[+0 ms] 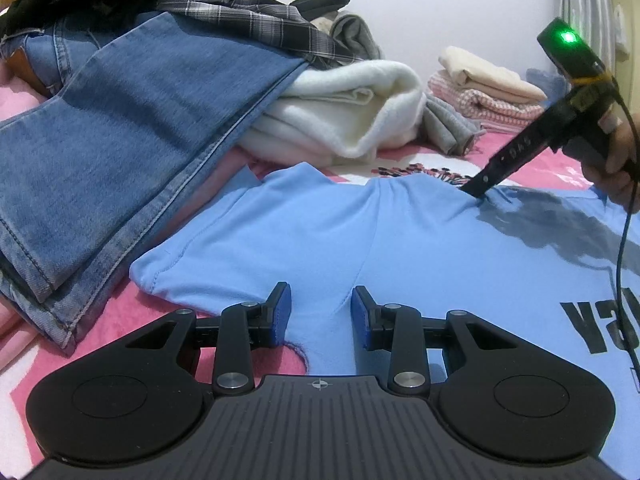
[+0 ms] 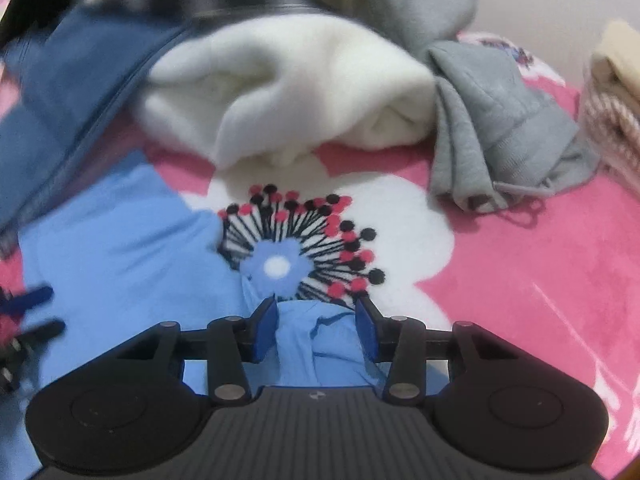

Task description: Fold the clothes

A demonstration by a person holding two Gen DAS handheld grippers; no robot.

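Note:
A light blue T-shirt (image 1: pixel 400 248) with dark lettering lies spread on the pink flowered blanket (image 1: pixel 132 328). My left gripper (image 1: pixel 321 292) hovers over the shirt's near edge, beside a sleeve, with its jaws open and nothing pinched. My right gripper (image 1: pixel 474 192), held by a hand, points down onto the shirt's far edge, where the cloth puckers. In the right wrist view a bunch of the blue T-shirt (image 2: pixel 316 344) stands between the right gripper (image 2: pixel 316 308) pads. The jaws are wide apart and do not clamp it. The left gripper (image 2: pixel 42 312) shows blurred at that view's left edge.
Blue jeans (image 1: pixel 120 128) hang over the pile at left, overlapping the blanket beside the shirt. Behind lie a white fleece (image 1: pixel 340 108), a grey garment (image 1: pixel 448 128) and a plaid shirt (image 1: pixel 248 20). A folded stack (image 1: pixel 480 88) sits at the back right by the wall.

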